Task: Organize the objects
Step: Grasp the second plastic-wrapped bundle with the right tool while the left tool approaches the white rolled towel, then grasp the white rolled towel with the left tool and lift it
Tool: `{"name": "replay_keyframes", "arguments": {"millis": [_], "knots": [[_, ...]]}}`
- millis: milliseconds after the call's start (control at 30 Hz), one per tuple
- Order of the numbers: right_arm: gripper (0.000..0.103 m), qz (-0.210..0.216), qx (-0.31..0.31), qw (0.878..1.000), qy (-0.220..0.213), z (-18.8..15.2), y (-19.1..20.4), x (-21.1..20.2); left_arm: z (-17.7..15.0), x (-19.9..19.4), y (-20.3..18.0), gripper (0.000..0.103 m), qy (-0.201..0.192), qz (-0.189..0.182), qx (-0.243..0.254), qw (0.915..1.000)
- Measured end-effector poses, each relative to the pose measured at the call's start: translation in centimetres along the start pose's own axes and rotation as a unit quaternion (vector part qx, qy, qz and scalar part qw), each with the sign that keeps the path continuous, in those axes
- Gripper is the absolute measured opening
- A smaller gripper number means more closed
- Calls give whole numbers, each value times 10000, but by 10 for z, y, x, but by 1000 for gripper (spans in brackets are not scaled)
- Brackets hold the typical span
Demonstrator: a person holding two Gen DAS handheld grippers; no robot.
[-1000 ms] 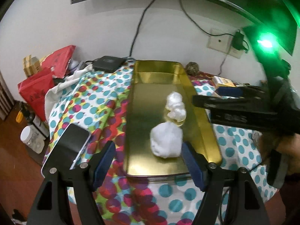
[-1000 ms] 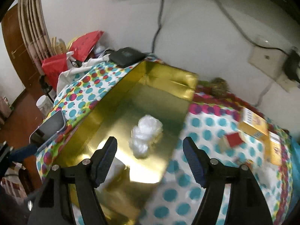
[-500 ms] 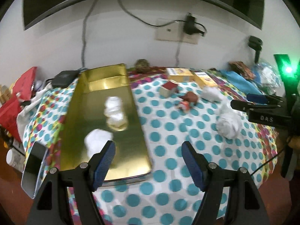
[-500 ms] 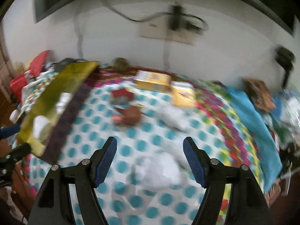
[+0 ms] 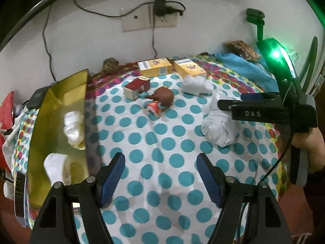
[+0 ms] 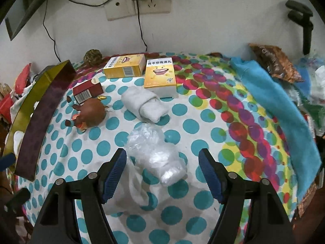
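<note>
A gold tray (image 5: 61, 93) lies at the table's left and holds white wads (image 5: 73, 122); its outer wall shows in the right wrist view (image 6: 40, 109). On the dotted cloth lie a crumpled clear plastic bag (image 6: 154, 152), a rolled white cloth (image 6: 146, 103), a brown toy figure (image 6: 91, 111), a small red box (image 6: 88, 92) and two yellow boxes (image 6: 124, 66). My right gripper (image 6: 162, 172) is open, just above the plastic bag, which lies between its fingers. It also shows in the left wrist view (image 5: 229, 101) over the bag (image 5: 219, 126). My left gripper (image 5: 160, 174) is open and empty over bare cloth.
A blue towel (image 6: 274, 101) and bags of clutter (image 6: 274, 61) lie at the right. A wall socket with cables (image 6: 140, 2) is behind the table. A phone (image 5: 19, 195) lies at the left edge beside the tray. A brown ball (image 6: 92, 56) sits at the back.
Both grippers swung from the gold tray to the right side of the table. The right gripper has come down over the plastic bag. Both stay open.
</note>
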State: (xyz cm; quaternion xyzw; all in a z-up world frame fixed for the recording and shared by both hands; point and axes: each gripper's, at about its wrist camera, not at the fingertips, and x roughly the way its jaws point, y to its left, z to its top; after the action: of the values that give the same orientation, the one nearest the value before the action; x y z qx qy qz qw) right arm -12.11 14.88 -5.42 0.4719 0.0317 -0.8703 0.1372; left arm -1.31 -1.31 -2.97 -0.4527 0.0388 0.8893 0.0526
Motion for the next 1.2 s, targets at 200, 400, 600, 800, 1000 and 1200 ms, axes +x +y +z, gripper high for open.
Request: {"name": "replay_keyframes", "arguments": {"millis": [200, 400, 600, 800, 1000, 1200], "knots": [[45, 195, -10, 9997, 115, -3, -5, 17, 6, 20, -16, 75, 156, 29, 153, 9998], [37, 126, -120, 9997, -146, -10, -8, 17, 10, 36, -31, 75, 280, -2, 245, 9993], [36, -134, -114, 9991, -396, -20, -19, 2, 15, 46, -48, 75, 326, -78, 307, 9990], [36, -290, 10, 9987, -429, -34, -35, -7, 21, 50, -65, 75, 303, -194, 381, 9986], [36, -376, 181, 9980, -482, -48, -46, -17, 29, 53, -79, 75, 240, -278, 437, 9984], [36, -369, 316, 9979, -433, -58, -56, -20, 37, 65, -88, 75, 221, -253, 489, 9982]]}}
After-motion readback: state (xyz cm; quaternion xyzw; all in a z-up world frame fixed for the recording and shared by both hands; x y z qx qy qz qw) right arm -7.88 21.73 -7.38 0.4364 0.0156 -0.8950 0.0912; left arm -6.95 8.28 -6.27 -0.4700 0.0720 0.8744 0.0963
